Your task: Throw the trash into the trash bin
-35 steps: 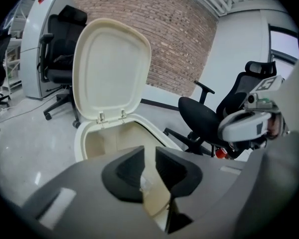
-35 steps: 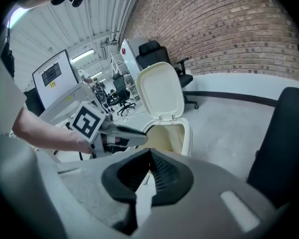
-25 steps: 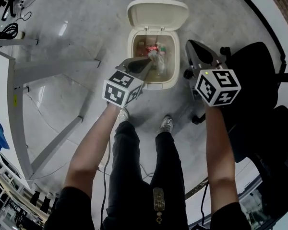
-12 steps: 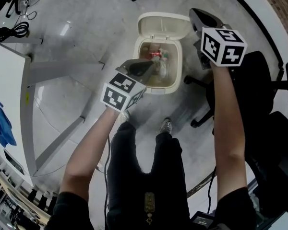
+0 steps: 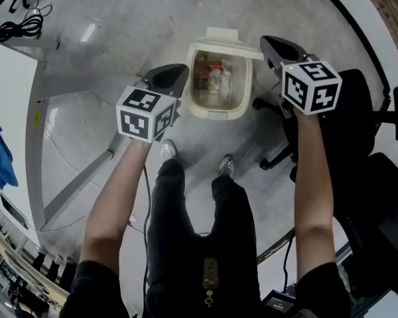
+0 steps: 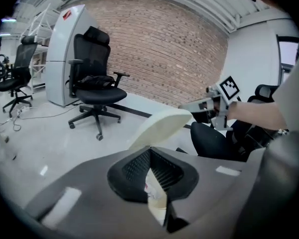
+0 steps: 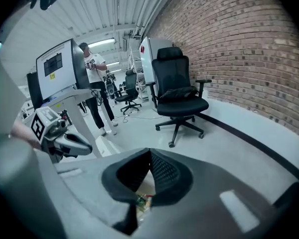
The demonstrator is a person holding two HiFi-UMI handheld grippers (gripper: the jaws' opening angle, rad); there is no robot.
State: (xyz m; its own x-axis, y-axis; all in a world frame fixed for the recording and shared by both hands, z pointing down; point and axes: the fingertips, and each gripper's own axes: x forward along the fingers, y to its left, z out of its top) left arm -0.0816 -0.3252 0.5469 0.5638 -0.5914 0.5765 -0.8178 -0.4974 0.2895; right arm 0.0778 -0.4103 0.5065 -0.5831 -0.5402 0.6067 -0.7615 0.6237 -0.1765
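Note:
The cream trash bin (image 5: 214, 112) stands on the floor with its lid (image 5: 224, 35) up and mixed trash (image 5: 215, 77) inside. My left gripper (image 5: 174, 73) hovers just left of the bin, its jaws shut with nothing held. In the left gripper view the shut left gripper (image 6: 150, 151) points over the bin, whose lid (image 6: 159, 126) rises just past it. My right gripper (image 5: 273, 43) hangs to the right of the bin, jaws shut and empty. Below the shut right gripper (image 7: 149, 154) a little of the bin's trash (image 7: 142, 201) shows.
A black office chair (image 5: 358, 105) stands right of the bin, one caster (image 5: 259, 102) close to it. A white desk (image 5: 6, 105) with a slanted grey leg frame (image 5: 76, 91) is on the left. The person's shoes (image 5: 167, 150) are just short of the bin.
My left gripper has drawn back from over the bin's opening, up and to the left. My right gripper rose from beside the bin's right side. Both stayed shut.

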